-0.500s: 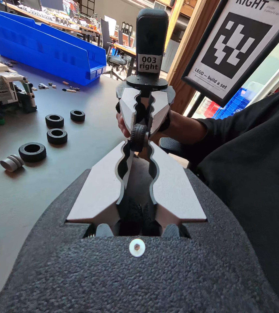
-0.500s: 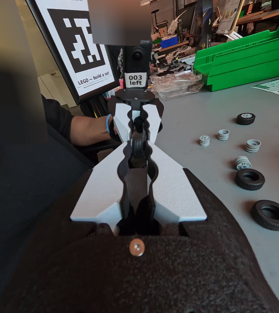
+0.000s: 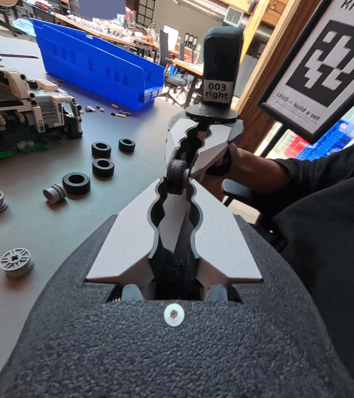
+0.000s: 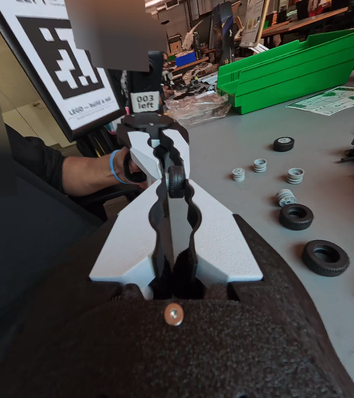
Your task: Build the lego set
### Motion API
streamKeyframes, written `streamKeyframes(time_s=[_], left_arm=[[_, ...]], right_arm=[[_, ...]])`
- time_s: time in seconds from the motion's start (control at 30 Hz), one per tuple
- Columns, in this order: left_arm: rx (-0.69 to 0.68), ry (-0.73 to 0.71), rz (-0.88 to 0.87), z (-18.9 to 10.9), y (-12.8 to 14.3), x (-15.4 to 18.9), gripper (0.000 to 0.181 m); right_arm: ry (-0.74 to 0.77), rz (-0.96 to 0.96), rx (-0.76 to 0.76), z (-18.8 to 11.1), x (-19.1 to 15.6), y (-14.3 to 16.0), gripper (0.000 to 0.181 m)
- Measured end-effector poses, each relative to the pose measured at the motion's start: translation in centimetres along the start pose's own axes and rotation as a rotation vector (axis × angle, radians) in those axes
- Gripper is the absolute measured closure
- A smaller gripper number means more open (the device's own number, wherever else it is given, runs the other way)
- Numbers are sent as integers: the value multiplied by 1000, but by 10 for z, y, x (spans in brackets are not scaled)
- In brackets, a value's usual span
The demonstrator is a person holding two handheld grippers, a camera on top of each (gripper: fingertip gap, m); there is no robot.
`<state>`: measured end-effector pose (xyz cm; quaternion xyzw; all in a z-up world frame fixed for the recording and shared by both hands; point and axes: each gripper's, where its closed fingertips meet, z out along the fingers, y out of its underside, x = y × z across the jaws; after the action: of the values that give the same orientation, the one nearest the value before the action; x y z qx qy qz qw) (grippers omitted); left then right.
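We see a black ribbed tyre [image 3: 176, 174] on a light grey hub, between white gripper fingers [image 3: 128, 232] edged in black on a speckled black body. On the grey tabletop [image 4: 247, 137] lie plain black tyres [image 4: 296, 216] and pale grey spoked rims [image 4: 286, 197], beside a white, grey and green truck model [image 3: 21, 112]. We also note a bright blue bin [image 3: 98, 66], a bright green bin [image 4: 290, 71] and a black-and-white checker-patterned sign [image 3: 331, 64].

I see a small black tyre [image 3: 176, 176] on its grey hub, upright and edge-on (tread toward me), off the table. Loose black tyres [image 3: 76, 183] and grey hubs [image 3: 16, 261] lie scattered beside the half-built truck [image 3: 21, 112].
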<state>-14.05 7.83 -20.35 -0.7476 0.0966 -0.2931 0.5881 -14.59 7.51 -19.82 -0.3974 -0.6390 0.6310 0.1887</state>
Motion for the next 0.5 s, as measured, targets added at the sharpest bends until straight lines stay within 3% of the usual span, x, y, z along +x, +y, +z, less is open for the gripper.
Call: streamKeyframes(time_s=[0.33, 0.43, 0.5], left_arm=[[-129, -439, 368, -2, 1, -26, 165], [-136, -468, 400, -2, 0, -28, 165], [-137, -392, 359, -2, 3, -26, 165]], right_arm=[[344, -192, -99, 2, 22, 2, 169], [356, -198, -97, 3, 24, 2, 169], [299, -238, -96, 5, 20, 3, 168]])
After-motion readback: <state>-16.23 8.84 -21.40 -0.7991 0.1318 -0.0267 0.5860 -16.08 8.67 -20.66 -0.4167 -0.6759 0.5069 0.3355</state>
